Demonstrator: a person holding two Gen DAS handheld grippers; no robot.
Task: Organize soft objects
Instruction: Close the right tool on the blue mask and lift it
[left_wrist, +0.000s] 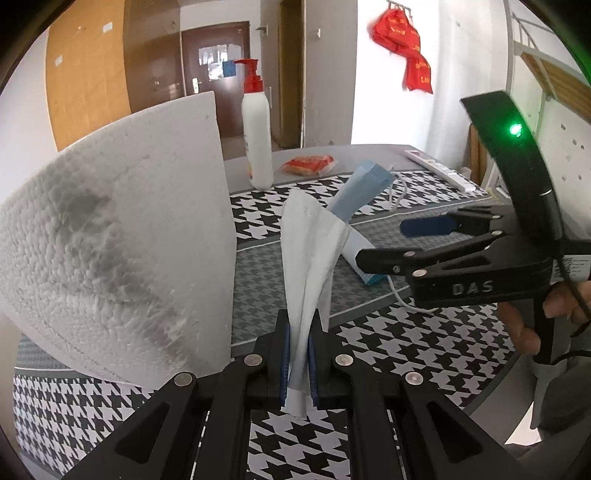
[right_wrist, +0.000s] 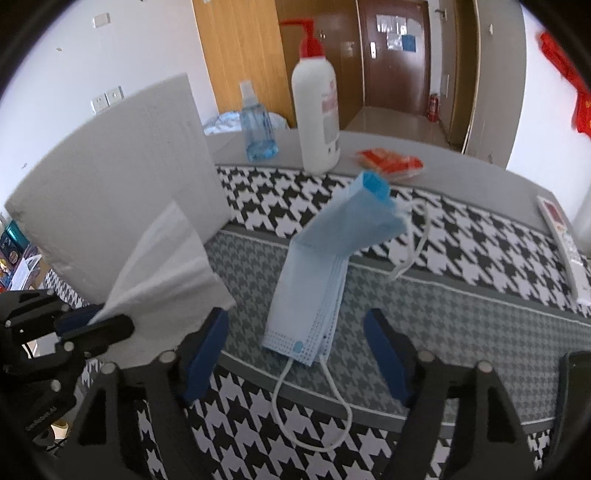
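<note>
My left gripper (left_wrist: 298, 363) is shut on a white tissue (left_wrist: 310, 251) that stands up between its pads; the tissue also shows at the left of the right wrist view (right_wrist: 166, 266). A folded blue face mask (right_wrist: 325, 266) with white ear loops lies on the houndstooth cloth, one end sticking up. My right gripper (right_wrist: 295, 354) is open and hovers just in front of the mask's near end, the pads either side of it. In the left wrist view the right gripper (left_wrist: 391, 240) is at the right, over the mask (left_wrist: 364, 192).
A big white paper roll (left_wrist: 122, 240) stands at the left. A white pump bottle with red cap (right_wrist: 317, 107), a blue spray bottle (right_wrist: 258, 129) and a red packet (right_wrist: 388, 160) are at the back. A white power strip (right_wrist: 561, 243) lies at the right edge.
</note>
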